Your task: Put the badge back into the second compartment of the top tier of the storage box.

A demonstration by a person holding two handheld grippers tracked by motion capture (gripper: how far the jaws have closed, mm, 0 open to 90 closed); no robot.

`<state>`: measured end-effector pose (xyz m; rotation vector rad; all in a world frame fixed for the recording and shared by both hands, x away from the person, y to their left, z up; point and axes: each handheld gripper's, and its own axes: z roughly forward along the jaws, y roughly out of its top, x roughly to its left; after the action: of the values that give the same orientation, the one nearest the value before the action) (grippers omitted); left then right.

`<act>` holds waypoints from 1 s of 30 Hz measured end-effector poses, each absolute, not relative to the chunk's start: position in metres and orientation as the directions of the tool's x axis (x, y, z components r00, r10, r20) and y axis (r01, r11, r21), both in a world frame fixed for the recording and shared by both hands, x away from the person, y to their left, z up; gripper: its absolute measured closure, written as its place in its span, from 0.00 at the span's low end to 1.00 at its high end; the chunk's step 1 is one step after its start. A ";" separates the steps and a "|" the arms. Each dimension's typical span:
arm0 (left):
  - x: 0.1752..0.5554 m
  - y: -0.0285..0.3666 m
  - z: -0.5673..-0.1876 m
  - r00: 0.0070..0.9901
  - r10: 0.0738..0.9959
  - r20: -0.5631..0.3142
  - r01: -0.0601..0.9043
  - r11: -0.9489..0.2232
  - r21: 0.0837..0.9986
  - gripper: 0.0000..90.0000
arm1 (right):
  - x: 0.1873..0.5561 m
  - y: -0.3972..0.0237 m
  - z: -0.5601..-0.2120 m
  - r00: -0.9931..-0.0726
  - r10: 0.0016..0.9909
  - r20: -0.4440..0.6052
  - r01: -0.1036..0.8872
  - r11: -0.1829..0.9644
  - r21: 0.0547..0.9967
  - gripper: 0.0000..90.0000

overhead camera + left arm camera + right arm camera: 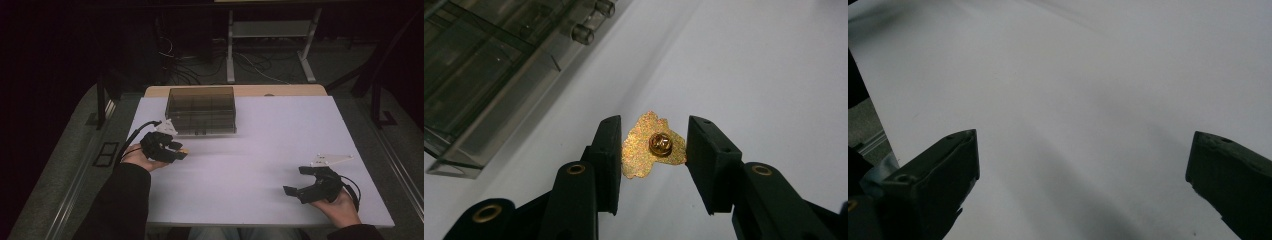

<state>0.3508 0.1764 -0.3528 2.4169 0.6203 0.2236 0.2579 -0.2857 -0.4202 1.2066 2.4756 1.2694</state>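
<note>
- Jaws of left gripper (653,150) stand partly closed, one each side of a small gold pin badge (649,145); both pads meet the badge's edges, so it is pinched betw. them; badge is flat, irregular outline, w/ a round gold clasp at its centre facing the camera; white tabletop (764,70) lies behind it.
- High view: same badge shows as a tiny orange-gold speck (184,151) at the tip of left gripper (176,150); whether it hangs just above the table or touches it cannot be told; person's left hand (137,159) wraps the gripper body; black cable loops back toward the table's left edge; dark sleeve (120,200) below.
- Clear smoky plastic box (201,110) w/ inner compartments sits just beyond left gripper, near the table's far edge, left of centre; in left gripper view its corner and hinge knobs (499,75) lie upper left, close to the jaws but apart from them.
- Right gripper (300,181): jaws spread wide, nothing betw. them; right gripper view shows two black pads (943,170) far apart over bare white surface; right hand (340,202) holds it near the table's front right, well apart from box and badge; grey three-cornered plate on top.
- White table (280,130) on dark floor; cables and a metal frame (270,30) beyond.
</note>
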 end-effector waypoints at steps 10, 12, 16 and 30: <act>0.360 0.172 -0.337 0.880 0.474 0.003 0.366 -0.683 0.632 0.65 | 0.258 -0.286 -0.420 -0.678 0.694 0.242 0.603 0.336 0.724 0.00; 0.361 0.172 -0.333 0.879 0.477 0.000 0.370 -0.681 0.632 0.65 | 0.258 -0.286 -0.420 -0.681 0.693 0.238 0.598 0.338 0.727 0.00; 0.365 0.172 -0.327 0.879 0.477 0.000 0.366 -0.675 0.641 0.65 | 0.257 -0.287 -0.420 -0.675 0.696 0.244 0.604 0.333 0.724 0.00; 0.382 0.174 -0.308 0.872 0.488 -0.042 0.379 -0.617 0.690 0.65 | 0.257 -0.287 -0.421 -0.676 0.695 0.244 0.605 0.335 0.722 0.00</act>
<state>0.3823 0.1738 -0.3078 2.3047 0.6220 0.1924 0.2571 -0.2868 -0.4206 1.2107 2.4766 1.2655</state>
